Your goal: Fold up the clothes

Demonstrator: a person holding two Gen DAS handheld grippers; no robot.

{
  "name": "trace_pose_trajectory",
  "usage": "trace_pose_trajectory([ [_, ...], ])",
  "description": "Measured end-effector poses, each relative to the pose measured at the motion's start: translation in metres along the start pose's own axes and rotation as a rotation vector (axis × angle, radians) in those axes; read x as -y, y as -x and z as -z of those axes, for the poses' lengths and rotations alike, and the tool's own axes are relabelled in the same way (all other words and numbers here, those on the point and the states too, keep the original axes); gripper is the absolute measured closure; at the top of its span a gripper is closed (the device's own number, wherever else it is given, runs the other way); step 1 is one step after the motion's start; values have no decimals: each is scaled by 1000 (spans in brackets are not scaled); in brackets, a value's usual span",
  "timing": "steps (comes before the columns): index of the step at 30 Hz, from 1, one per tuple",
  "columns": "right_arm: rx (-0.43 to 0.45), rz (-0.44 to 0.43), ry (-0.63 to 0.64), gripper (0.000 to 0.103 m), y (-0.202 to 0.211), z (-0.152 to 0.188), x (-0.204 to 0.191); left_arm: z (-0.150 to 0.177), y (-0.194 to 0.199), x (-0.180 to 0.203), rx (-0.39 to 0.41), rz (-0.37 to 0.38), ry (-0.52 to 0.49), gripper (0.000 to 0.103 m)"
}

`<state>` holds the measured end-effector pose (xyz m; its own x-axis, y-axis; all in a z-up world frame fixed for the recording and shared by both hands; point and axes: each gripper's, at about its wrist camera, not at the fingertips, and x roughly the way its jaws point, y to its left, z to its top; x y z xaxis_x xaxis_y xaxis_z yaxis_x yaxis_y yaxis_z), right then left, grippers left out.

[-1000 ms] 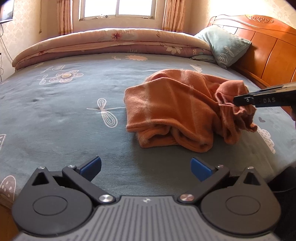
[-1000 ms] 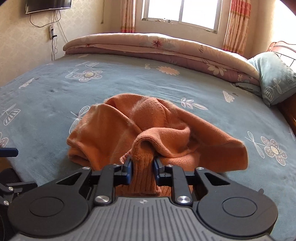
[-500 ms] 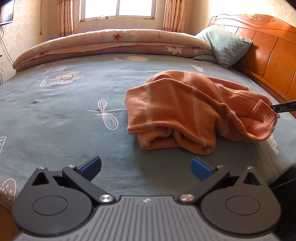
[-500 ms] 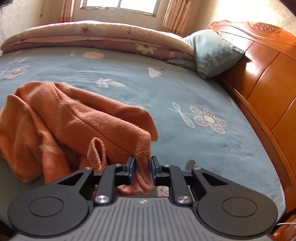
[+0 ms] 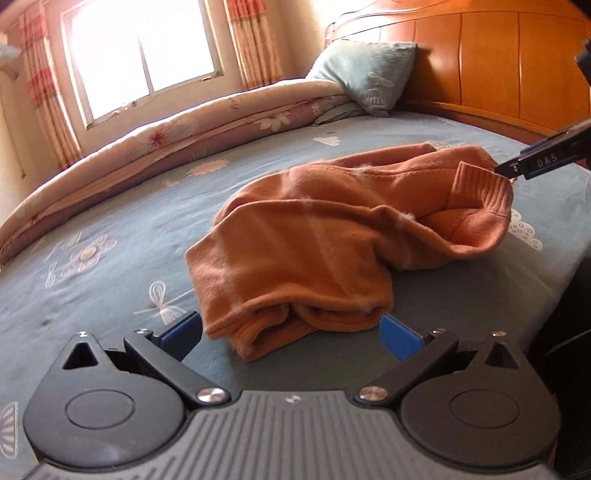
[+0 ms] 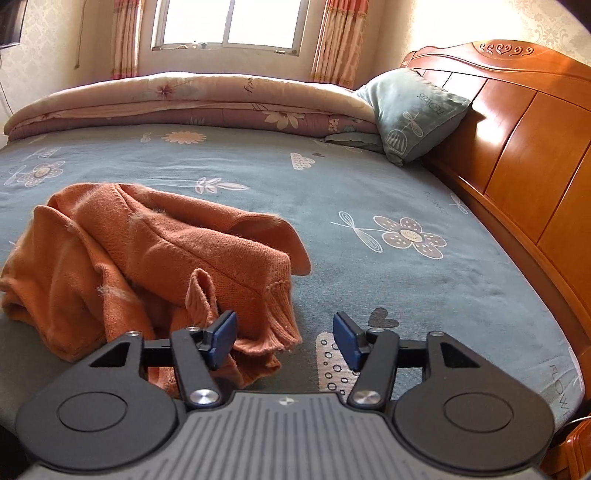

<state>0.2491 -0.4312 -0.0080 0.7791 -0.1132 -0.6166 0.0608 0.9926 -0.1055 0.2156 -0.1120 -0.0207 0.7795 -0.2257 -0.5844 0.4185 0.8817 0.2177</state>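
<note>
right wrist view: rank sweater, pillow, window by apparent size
1. sweater, though nearness to the camera inflates it
2. window and pillow look alike; no ranking between them

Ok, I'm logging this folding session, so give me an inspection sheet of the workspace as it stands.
Surface: bed with a grey-blue flower-print cover, flat.
Job's things: orange sweater lying crumpled, unfolded; its ribbed cuff rests on the cover beside the right fingers.
Clutter: nothing seen on the cover near the sweater.
Grippers: left hand-held gripper open, at the sweater's near edge, holding nothing; right hand-held gripper open, holding nothing.
Cables: a thin wire hangs down the wall left of the window.
Surroundings: rolled quilt, pillow, wooden headboard, window with curtains.
</note>
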Motion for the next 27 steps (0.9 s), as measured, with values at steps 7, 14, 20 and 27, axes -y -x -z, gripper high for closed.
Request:
trace_pose_trajectory([
  [7,7,-43,-47,34,10,11,14,-21,-19,40,17,101,-110,9],
  [14,6,-53,-83,33,15,18,29,-33,-33,91,40,199,-294,46],
  [20,-20,-67,-108,32,5,28,33,-41,-44,118,37,250,-362,48],
  [27,-34,-81,-130,31,2,36,39,-37,-60,153,73,247,-539,48],
])
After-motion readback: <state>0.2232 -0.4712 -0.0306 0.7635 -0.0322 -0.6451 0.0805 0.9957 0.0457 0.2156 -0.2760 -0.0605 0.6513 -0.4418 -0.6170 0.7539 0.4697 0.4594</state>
